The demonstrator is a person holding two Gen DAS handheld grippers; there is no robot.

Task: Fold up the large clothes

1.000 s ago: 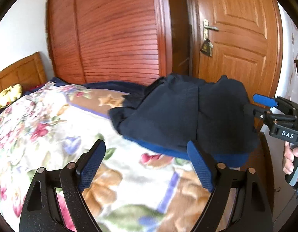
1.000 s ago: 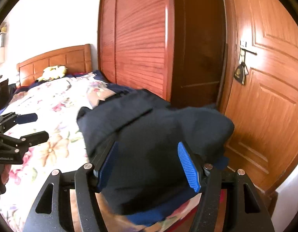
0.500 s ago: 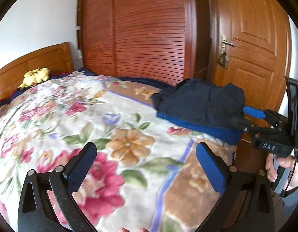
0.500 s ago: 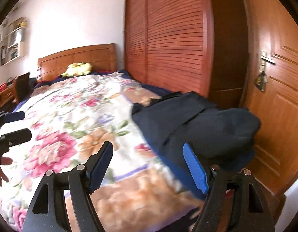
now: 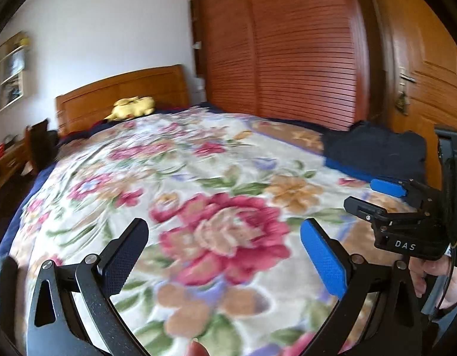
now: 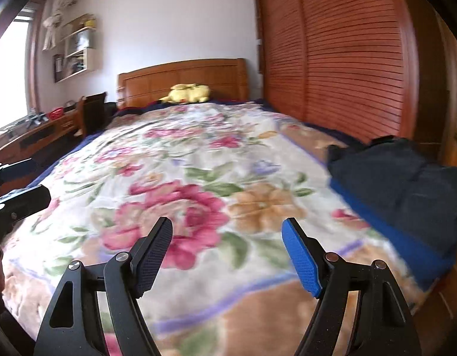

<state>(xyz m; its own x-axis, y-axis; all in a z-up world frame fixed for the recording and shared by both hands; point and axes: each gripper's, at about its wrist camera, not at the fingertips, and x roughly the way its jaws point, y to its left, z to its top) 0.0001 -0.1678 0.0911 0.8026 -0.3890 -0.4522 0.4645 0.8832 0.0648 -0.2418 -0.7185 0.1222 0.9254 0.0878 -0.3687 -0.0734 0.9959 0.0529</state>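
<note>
A folded dark navy garment (image 5: 376, 151) (image 6: 406, 184) with a blue hem lies at the right corner of the bed, on the floral blanket (image 5: 199, 163) (image 6: 199, 154). My left gripper (image 5: 222, 228) hovers open over a big red flower in the blanket, with nothing between its fingers. It also shows at the left edge of the right wrist view as the left gripper (image 6: 21, 182). My right gripper (image 6: 227, 228) is open and empty too, left of the garment and apart from it. In the left wrist view the right gripper (image 5: 373, 197) is held by a hand at the right.
A wooden headboard (image 6: 184, 80) and a yellow plush toy (image 6: 187, 93) are at the bed's far end. Slatted wardrobe doors (image 5: 287, 59) and a wooden door (image 5: 421, 74) stand along the right. A desk (image 6: 30, 139) and chair (image 6: 95, 112) are on the left.
Both grippers have swung left, away from the navy garment, which stays on the bed corner. The right gripper no longer has it between its fingers. Both jaws stand wider.
</note>
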